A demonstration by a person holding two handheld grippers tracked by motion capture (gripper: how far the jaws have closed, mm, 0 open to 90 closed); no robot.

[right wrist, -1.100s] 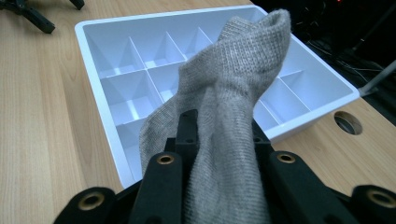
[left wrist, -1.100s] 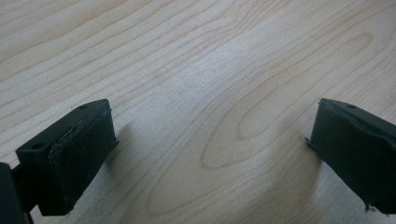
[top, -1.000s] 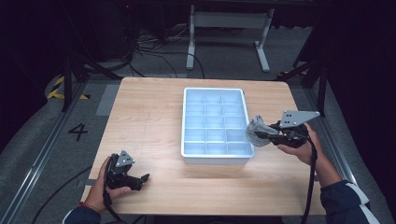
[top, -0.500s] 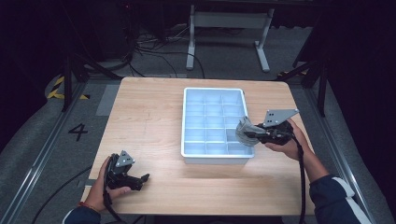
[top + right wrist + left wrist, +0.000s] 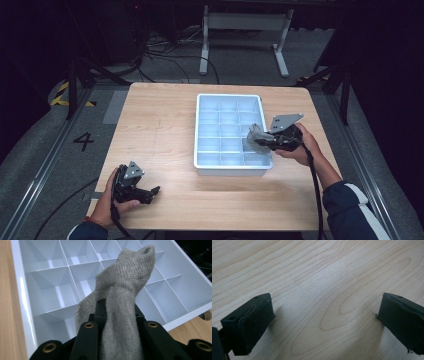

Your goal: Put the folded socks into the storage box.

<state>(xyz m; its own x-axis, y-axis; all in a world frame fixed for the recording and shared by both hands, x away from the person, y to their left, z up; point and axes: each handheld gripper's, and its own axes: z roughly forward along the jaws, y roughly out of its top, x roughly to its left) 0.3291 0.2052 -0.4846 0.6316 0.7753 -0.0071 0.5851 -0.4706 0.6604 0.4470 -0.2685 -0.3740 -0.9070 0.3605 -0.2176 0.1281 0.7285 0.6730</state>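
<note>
A grey sock [image 5: 125, 290] is clamped between the black jaws of my right gripper [image 5: 117, 315] and sticks up from them. In the high view the sock [image 5: 256, 135] hangs over the right-hand compartments of a white divided tray [image 5: 228, 96], a little above the dividers. My right gripper [image 5: 262, 142] reaches in over the tray's right rim. My left gripper [image 5: 152, 192] lies low on the wooden table [image 5: 160, 125] near its front left corner. Its jaws [image 5: 324, 322] stand wide apart over bare wood with nothing between them.
The tray [image 5: 17, 277] is split into several compartments, and those in sight hold nothing. A hand and a dark sleeve [image 5: 350, 205] come in from the bottom right. A metal stand [image 5: 245, 22] and cables lie on the floor beyond the table.
My right gripper has carried the sock leftward and lower, from beside the tray's right rim to over its right compartments. The left gripper has stayed put.
</note>
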